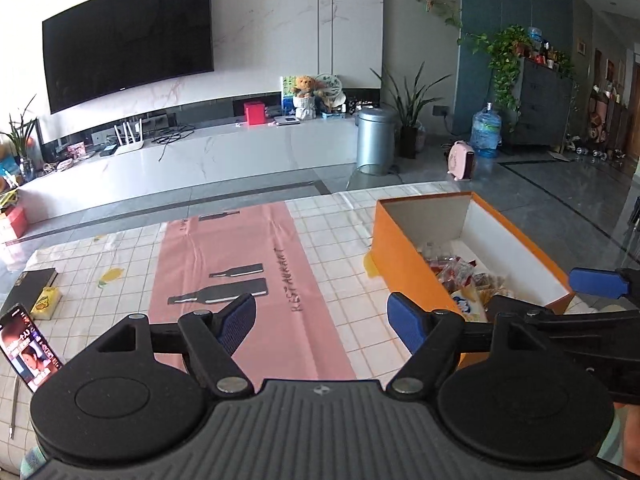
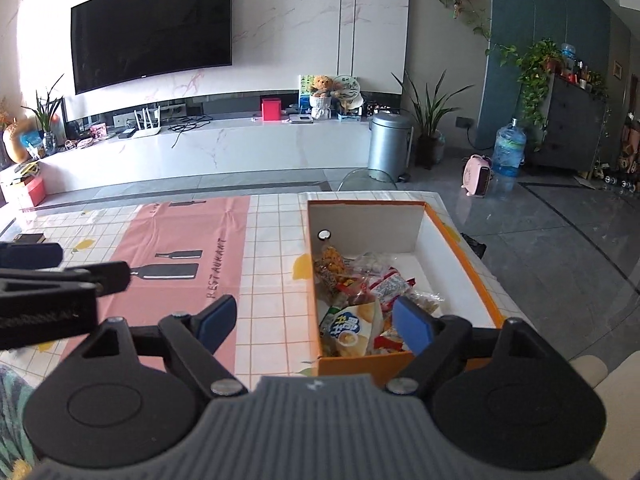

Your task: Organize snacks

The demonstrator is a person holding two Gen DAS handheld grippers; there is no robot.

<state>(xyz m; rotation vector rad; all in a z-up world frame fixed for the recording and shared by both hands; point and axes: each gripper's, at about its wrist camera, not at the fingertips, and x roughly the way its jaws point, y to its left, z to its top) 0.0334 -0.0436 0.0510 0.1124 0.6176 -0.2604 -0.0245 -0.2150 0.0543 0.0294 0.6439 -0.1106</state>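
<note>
An orange box (image 2: 460, 240) with a white inside stands on the table's right side and holds several snack packets (image 2: 360, 292), among them a green-and-white bag (image 2: 352, 330). The box also shows in the left wrist view (image 1: 404, 256). My right gripper (image 2: 316, 322) is open and empty, above the box's near left corner. My left gripper (image 1: 320, 314) is open and empty over the pink mat (image 1: 240, 268), left of the box. The right gripper's fingers (image 1: 598, 283) show at the right edge of the left wrist view.
A checked tablecloth (image 1: 332, 240) covers the table. A phone (image 1: 30, 354) with a lit screen, a yellow packet (image 1: 46, 302) and a dark book (image 1: 34, 280) lie at the table's left. Beyond are a TV (image 1: 128, 36), a white console and a metal bin (image 1: 374, 140).
</note>
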